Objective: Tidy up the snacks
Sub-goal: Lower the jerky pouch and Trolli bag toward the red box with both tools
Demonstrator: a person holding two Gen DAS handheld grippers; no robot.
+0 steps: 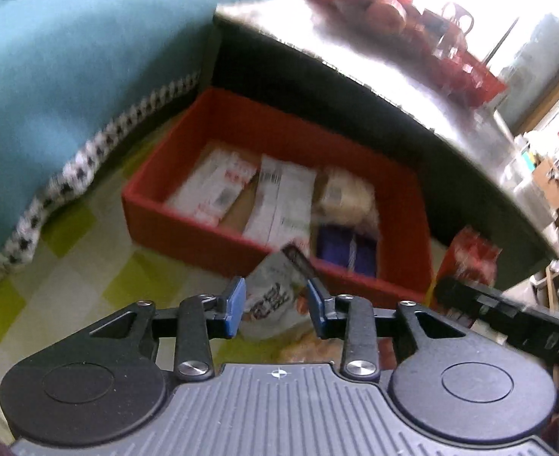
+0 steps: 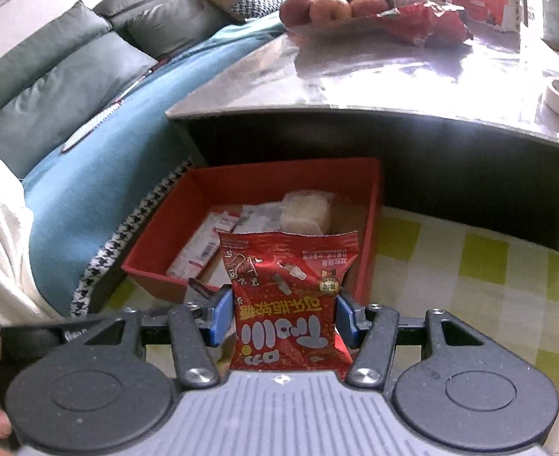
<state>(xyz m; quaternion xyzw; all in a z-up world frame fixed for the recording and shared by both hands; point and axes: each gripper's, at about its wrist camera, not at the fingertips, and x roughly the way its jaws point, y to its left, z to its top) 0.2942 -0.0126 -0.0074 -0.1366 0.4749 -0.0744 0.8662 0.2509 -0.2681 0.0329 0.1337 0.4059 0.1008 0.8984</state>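
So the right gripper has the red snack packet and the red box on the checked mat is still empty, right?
Not quite. The right gripper does hold the red snack packet, but the red box on the checked mat is not empty: the right wrist view shows several packets already lying inside it.
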